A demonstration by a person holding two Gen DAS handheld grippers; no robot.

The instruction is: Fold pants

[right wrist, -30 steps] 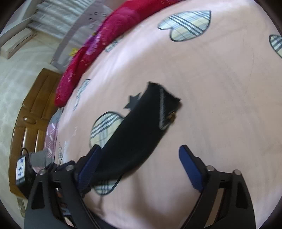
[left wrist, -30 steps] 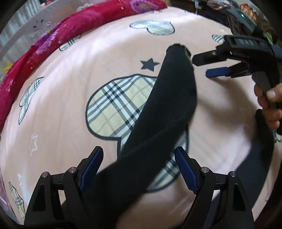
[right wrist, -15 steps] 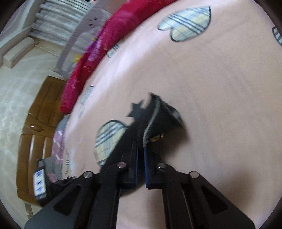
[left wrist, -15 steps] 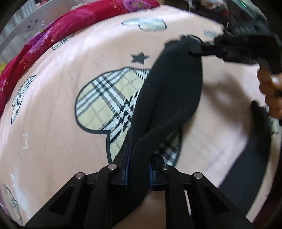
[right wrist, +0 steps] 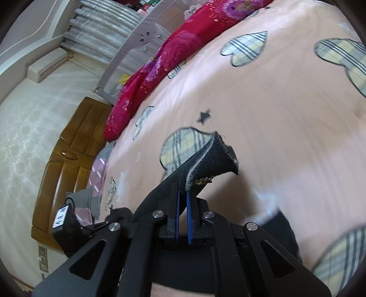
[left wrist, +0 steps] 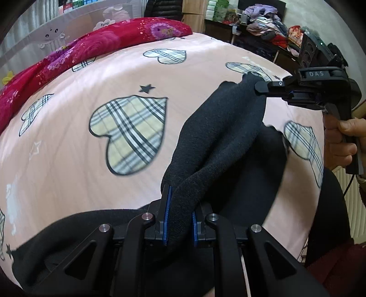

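Observation:
The black pants (left wrist: 219, 134) hang stretched between my two grippers above the pink bed sheet (left wrist: 114, 75). My left gripper (left wrist: 179, 212) is shut on one end of the top edge. My right gripper (left wrist: 258, 88) is shut on the other end, at the upper right of the left wrist view. The rest of the pants drapes down onto the bed below and to the right. In the right wrist view my right gripper (right wrist: 182, 205) is shut on a pants corner (right wrist: 217, 160) with a grey lining edge and a small metal fastener.
A red floral quilt (left wrist: 91, 48) lies along the far edge of the bed. A grey bed rail (right wrist: 146, 38) stands behind it. A wooden headboard (right wrist: 71, 155) is at the left. A cluttered table (left wrist: 263, 20) stands beyond the bed.
Both grippers have shut on the pants' edge and lifted it off the bed. The pants now hang between them, pulled toward the near side.

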